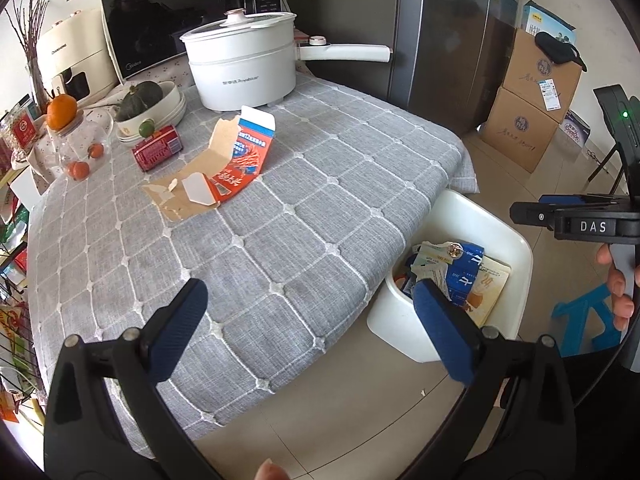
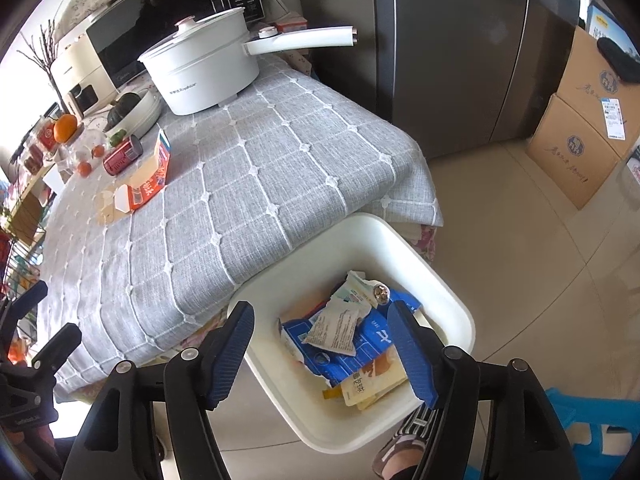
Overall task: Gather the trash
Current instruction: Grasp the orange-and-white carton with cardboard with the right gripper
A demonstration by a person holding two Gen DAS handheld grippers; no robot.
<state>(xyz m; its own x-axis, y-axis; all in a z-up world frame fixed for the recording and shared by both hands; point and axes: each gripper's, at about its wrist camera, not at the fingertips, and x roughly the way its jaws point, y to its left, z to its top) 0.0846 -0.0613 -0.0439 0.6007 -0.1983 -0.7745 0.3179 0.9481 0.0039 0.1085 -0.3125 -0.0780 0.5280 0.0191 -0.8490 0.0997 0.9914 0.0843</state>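
Observation:
A torn orange and white carton [image 1: 224, 160] lies opened flat on the grey checked tablecloth [image 1: 304, 216]; it also shows in the right wrist view [image 2: 142, 184]. A white bin [image 2: 436, 280] stands on the floor by the table's edge, holding blue cartons and paper scraps [image 2: 352, 340]; it also shows in the left wrist view [image 1: 496, 232]. My left gripper [image 1: 312, 320] is open and empty above the table's near edge. My right gripper [image 2: 320, 352] is open and empty over the bin.
On the table stand a white electric pot [image 1: 244, 68], a red can [image 1: 158, 147] on its side, a bowl with a squash [image 1: 152, 100], a jar with oranges [image 1: 76, 148] and a microwave [image 1: 176, 12]. Cardboard boxes [image 1: 532, 100] and a fridge [image 1: 440, 40] stand beyond.

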